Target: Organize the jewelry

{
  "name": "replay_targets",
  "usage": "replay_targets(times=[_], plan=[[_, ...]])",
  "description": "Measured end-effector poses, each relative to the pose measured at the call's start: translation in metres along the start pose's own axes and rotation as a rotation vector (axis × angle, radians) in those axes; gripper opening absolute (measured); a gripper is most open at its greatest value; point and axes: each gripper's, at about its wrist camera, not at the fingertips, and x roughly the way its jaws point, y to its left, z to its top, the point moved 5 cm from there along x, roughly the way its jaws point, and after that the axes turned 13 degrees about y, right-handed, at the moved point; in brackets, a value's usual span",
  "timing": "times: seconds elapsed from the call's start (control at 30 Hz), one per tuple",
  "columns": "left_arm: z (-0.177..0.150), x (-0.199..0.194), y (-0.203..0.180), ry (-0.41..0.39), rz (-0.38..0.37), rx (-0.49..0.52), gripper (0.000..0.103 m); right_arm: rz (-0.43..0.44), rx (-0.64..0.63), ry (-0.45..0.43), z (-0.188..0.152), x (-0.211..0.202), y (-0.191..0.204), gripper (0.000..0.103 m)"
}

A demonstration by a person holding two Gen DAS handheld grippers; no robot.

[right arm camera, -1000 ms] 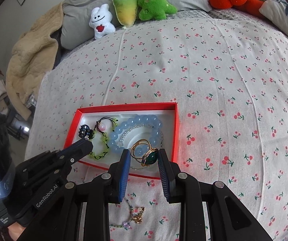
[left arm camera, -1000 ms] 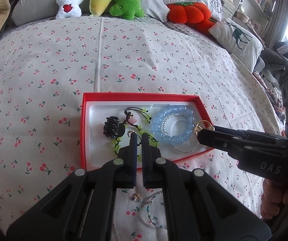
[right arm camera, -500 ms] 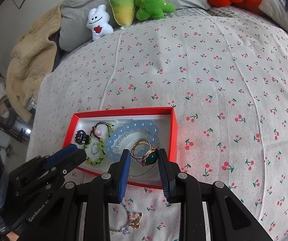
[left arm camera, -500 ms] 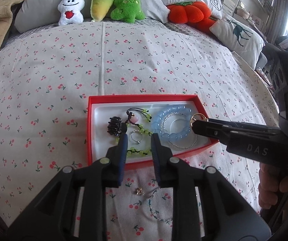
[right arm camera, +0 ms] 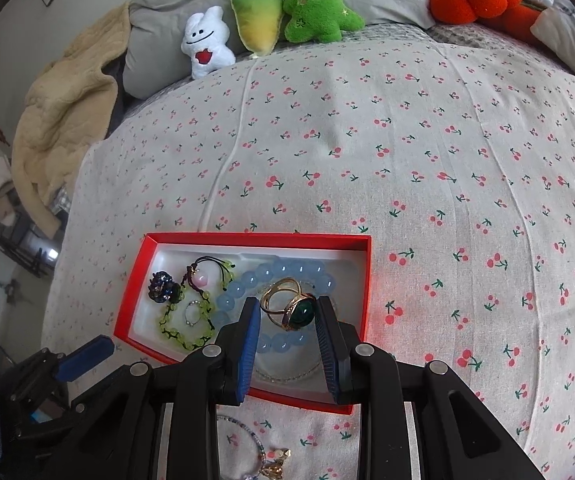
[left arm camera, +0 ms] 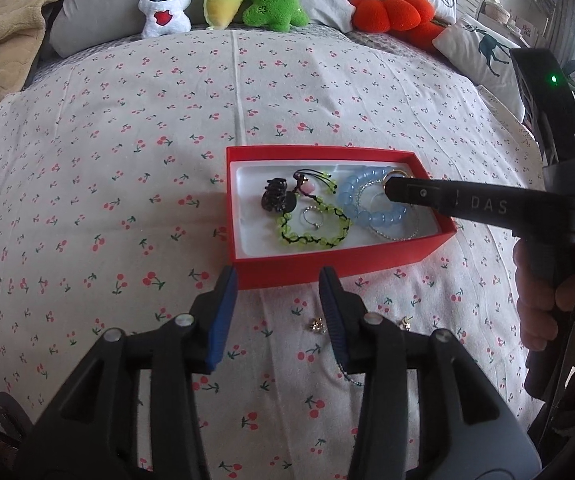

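A red box [left arm camera: 327,268] [right arm camera: 243,238] with a white lining sits on the cherry-print bedspread. It holds a dark beaded piece [left arm camera: 275,198], a green bead bracelet [left arm camera: 311,232], a small silver ring [left arm camera: 312,218] and a blue bead bracelet [left arm camera: 375,208] [right arm camera: 283,270]. My right gripper [right arm camera: 287,312] is shut on a gold ring with a green stone [right arm camera: 289,305], above the blue bracelet; it shows in the left wrist view [left arm camera: 397,190]. My left gripper [left arm camera: 277,280] is open and empty, just in front of the box.
A small gold earring [left arm camera: 318,325], another [left arm camera: 405,323] and a thin bead chain [left arm camera: 349,376] [right arm camera: 247,432] lie on the bedspread in front of the box. Plush toys [right arm camera: 263,20] and pillows line the far edge. A beige blanket [right arm camera: 59,112] lies at far left.
My left gripper has opened, left the small silver ring in the box and drawn back to the box's near edge. My right gripper still holds the gold ring over the box.
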Motion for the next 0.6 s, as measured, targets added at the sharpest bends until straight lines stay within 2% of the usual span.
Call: replay_targets(times=[0.1, 0.17, 0.23, 0.3, 0.43, 0.6], plan=[[-0.003, 0.000, 0.001, 0.006, 0.011, -0.002, 0.048, -0.004, -0.004, -0.005, 0.001, 0.000, 0.001, 0.029], [-0.005, -0.002, 0.000, 0.003, 0.015, -0.003, 0.056, -0.004, -0.007, -0.014, 0.001, -0.002, 0.002, 0.029], [-0.006, -0.003, -0.001, 0.001, 0.018, -0.002, 0.061, -0.003, -0.016, -0.015, -0.001, -0.005, 0.004, 0.034], [-0.008, -0.004, -0.001, 0.006, 0.022, 0.000, 0.066, -0.005, -0.023, -0.020, -0.005, -0.011, 0.007, 0.062], [-0.015, 0.000, -0.001, 0.034, 0.029, 0.001, 0.073, -0.005, -0.048, -0.050, -0.016, -0.031, 0.012, 0.064], [-0.032, 0.009, 0.000, 0.082, 0.038, -0.001, 0.073, -0.050, -0.061, -0.034, -0.039, -0.044, 0.007, 0.064]])
